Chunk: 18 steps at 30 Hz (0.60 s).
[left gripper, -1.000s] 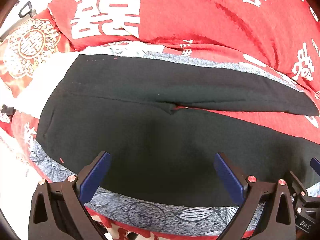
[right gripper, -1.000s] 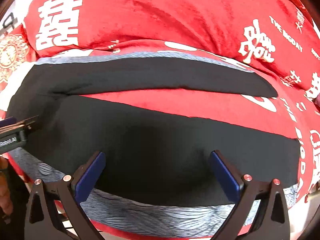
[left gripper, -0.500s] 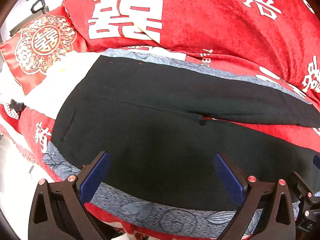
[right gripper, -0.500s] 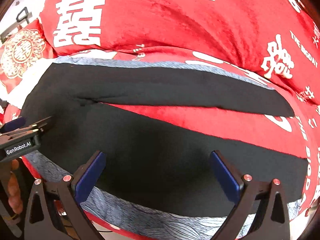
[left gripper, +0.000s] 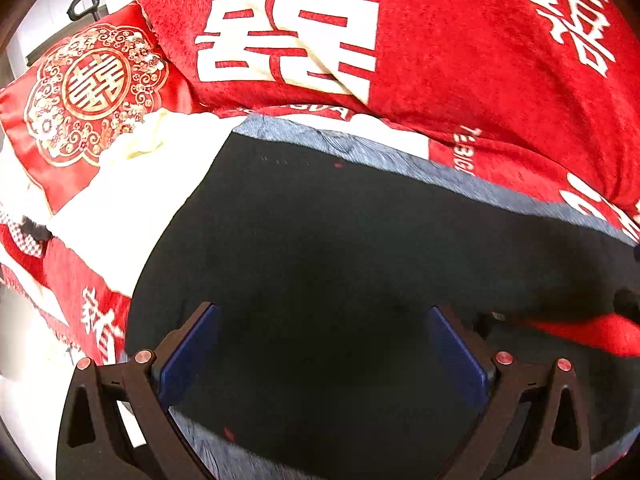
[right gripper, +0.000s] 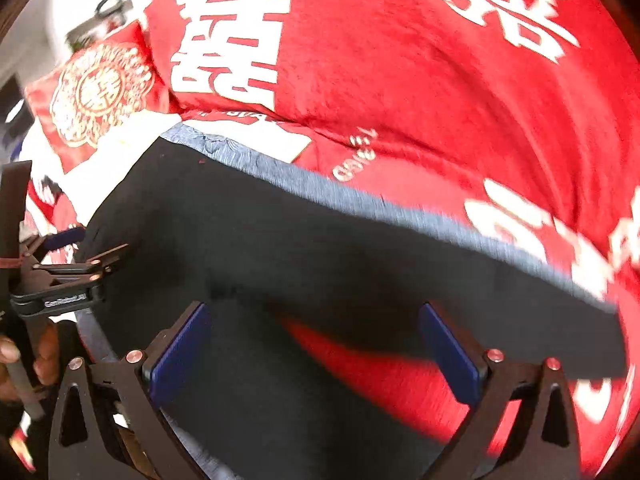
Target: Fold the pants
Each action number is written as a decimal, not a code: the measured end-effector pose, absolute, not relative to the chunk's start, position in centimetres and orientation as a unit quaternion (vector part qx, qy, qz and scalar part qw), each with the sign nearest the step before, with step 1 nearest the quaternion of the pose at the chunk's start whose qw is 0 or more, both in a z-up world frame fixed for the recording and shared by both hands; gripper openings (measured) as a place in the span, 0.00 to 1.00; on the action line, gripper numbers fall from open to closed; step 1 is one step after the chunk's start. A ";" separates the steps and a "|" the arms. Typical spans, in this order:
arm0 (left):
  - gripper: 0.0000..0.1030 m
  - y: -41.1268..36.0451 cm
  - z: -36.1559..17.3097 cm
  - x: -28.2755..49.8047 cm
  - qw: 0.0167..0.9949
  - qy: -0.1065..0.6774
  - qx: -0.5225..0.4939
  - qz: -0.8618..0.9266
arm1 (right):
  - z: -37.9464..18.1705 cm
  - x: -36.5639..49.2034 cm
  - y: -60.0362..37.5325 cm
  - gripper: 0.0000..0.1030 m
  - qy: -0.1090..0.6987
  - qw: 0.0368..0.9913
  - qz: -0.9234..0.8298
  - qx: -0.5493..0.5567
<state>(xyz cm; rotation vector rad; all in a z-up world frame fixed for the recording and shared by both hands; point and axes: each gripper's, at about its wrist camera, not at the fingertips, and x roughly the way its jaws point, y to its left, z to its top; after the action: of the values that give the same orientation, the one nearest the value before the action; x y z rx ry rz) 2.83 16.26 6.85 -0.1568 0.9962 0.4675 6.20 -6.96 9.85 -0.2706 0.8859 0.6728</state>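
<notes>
We see black pants (left gripper: 328, 240) spread flat on a bed, lying on a grey patterned cloth (left gripper: 400, 156). Under that is a red blanket (left gripper: 460, 60) with big white signs on it. It bunches up high behind the pants. A red pillow (left gripper: 88, 92) with a gold round pattern sits at the far left, next to a white sheet (left gripper: 120, 208). A white wall and a dark handle show in the far corner.

Our left gripper (left gripper: 320, 344) is wide open over the pants and holds nothing. Our right gripper (right gripper: 312, 340) is wide open too, over the pants legs, with red blanket showing between them. A hand (right gripper: 24, 364) holds the left tool.
</notes>
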 end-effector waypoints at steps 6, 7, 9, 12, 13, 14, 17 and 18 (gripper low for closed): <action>1.00 19.3 5.3 6.0 0.836 0.489 -0.087 0.231 | 8.6 12.3 -1.2 1.00 0.446 0.791 0.385 -0.168; 1.00 19.6 5.0 6.5 0.835 0.492 -0.086 0.233 | 8.0 13.3 0.1 1.00 0.452 0.777 0.400 -0.179; 1.00 20.1 4.4 7.1 0.832 0.496 -0.084 0.233 | 7.1 14.6 1.7 1.00 0.460 0.762 0.412 -0.198; 1.00 20.6 3.5 7.9 0.827 0.505 -0.085 0.229 | 5.3 17.2 3.9 1.00 0.479 0.731 0.435 -0.216; 1.00 20.8 3.2 8.1 0.826 0.508 -0.086 0.228 | 4.8 18.0 4.4 1.00 0.482 0.723 0.443 -0.221; 1.00 20.8 3.1 8.3 0.826 0.509 -0.085 0.228 | 4.3 18.8 5.0 1.00 0.487 0.711 0.454 -0.226; 1.00 21.0 2.4 9.0 0.823 0.515 -0.083 0.226 | 2.8 20.9 6.2 1.00 0.500 0.680 0.475 -0.249; 1.00 21.1 2.3 9.2 0.823 0.515 -0.084 0.226 | 2.3 21.5 6.6 1.00 0.502 0.673 0.480 -0.255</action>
<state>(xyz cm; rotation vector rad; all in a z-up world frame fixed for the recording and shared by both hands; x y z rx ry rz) 9.17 21.07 2.32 -0.1786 1.0947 0.4802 21.48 6.61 2.34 -0.5740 1.1302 1.0810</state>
